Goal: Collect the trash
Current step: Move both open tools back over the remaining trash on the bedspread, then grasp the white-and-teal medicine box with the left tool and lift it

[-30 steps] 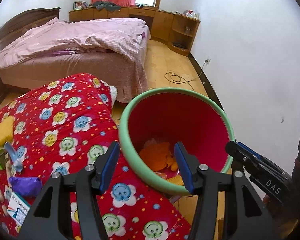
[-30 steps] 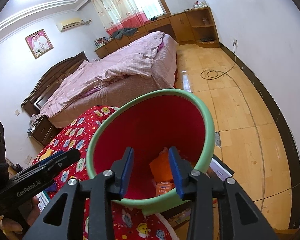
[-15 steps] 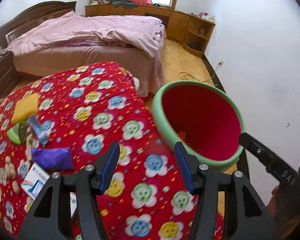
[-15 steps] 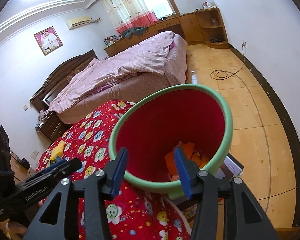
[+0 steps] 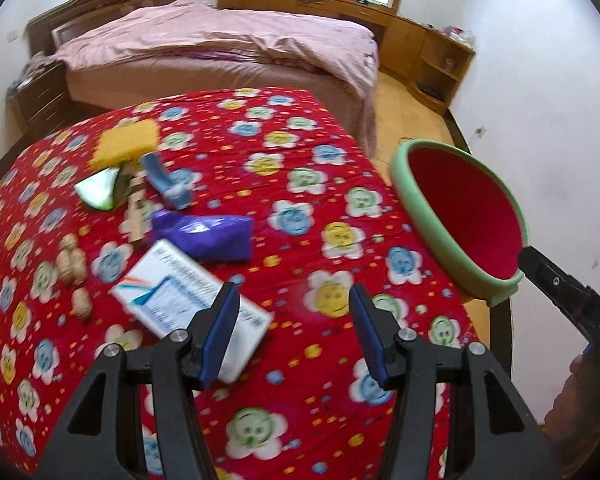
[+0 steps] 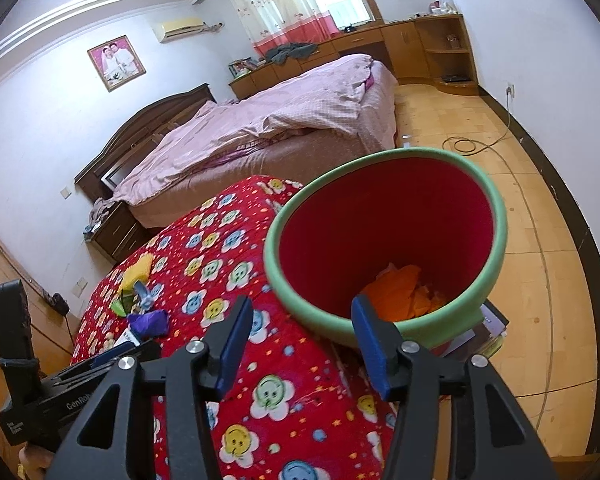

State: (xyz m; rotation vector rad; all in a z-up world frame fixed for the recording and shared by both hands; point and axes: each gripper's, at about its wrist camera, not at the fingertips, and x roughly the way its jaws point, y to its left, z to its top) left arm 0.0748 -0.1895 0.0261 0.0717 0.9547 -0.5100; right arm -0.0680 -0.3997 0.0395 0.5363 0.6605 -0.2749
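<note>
Left claw [image 5: 292, 334]: my jaws apart, empty, above the white box [image 5: 192, 294].
Right claw [image 6: 298, 342]: just widened, empty, by the bin [image 6: 384, 240].
Done: orange scraps [image 6: 400, 292] binned.
Left: purple bag [image 5: 204, 236], yellow sponge [image 5: 126, 144], blue tube [image 5: 166, 180].

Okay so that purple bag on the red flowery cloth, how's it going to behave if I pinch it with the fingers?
The purple bag looks crinkled and shiny, so it is probably thin plastic film: floppy, likely to sag and deform when pinched. It seems light for its bulk. Its glossy surface may slip, so a grip on a fold seems safer. It lies flat on the cloth, unlikely to roll.
</note>
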